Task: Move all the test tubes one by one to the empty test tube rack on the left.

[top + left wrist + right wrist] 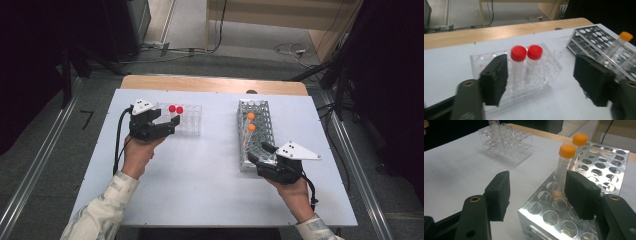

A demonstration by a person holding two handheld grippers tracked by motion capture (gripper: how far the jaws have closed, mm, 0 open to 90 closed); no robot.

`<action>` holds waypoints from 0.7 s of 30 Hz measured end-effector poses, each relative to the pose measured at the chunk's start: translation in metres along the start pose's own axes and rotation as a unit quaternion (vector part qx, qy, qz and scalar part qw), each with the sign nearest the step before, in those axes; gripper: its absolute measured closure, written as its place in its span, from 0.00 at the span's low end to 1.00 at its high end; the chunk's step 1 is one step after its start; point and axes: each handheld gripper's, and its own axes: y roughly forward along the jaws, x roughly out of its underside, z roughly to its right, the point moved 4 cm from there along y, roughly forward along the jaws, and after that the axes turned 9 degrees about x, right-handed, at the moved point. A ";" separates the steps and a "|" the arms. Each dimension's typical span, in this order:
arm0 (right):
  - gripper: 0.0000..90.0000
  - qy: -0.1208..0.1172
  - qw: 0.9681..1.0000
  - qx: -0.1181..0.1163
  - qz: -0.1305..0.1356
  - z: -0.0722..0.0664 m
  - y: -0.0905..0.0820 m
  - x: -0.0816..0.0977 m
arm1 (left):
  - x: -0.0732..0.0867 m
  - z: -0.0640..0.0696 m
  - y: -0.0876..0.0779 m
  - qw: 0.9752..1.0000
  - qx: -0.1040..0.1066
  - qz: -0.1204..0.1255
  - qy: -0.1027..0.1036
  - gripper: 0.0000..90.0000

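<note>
Standing upright side by side in the clear plastic rack (549,72), left half of the white table (200,180): two red-capped tubes (526,53), caps touching or nearly so. Seated in the rack's far row as seen in the left gripper view.

Left gripper (167,126): jaws spread wide, nothing clamped. Left pad just in front of the rack's near edge, right pad well off to the side over bare table; both red-capped tubes visible in the gap beyond the pads, touched by neither. Held from below by the left hand (137,155), pointing toward the clear rack from its near-left corner.

Metal rack (257,132) on the right half of the table, long axis running away from the person. Two orange-capped tubes (567,151) upright in it, one behind the other, toward its far half.

Right gripper (261,152): jaws also apart, holding nothing. Hovering at the near end of the metal rack; right pad over the rack's top plate, left pad beside the rack over the table. Nearer orange-capped tube just beyond the right pad; contact not discernible.
</note>
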 end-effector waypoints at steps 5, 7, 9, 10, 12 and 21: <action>0.40 0.004 1.000 0.024 -0.010 0.002 0.020 0.000 | 0.015 0.016 -0.003 1.000 0.008 0.000 0.014 0.26; 0.41 0.011 0.999 0.039 -0.012 0.003 0.028 -0.002 | 0.018 0.022 -0.002 1.000 0.014 -0.003 0.016 0.25; 0.42 0.011 0.998 0.053 -0.016 0.001 0.035 -0.003 | 0.019 0.026 -0.002 1.000 0.020 -0.003 0.020 0.25; 0.43 0.011 0.998 0.060 -0.019 0.001 0.039 -0.004 | 0.019 0.029 -0.002 1.000 0.022 -0.004 0.021 0.24; 0.45 0.016 0.997 0.071 -0.023 0.002 0.046 -0.004 | 0.020 0.032 -0.002 0.999 0.024 -0.009 0.025 0.22; 0.66 0.052 0.992 0.107 -0.040 0.011 0.062 -0.002 | 0.023 0.038 -0.001 0.999 0.023 -0.016 0.031 0.15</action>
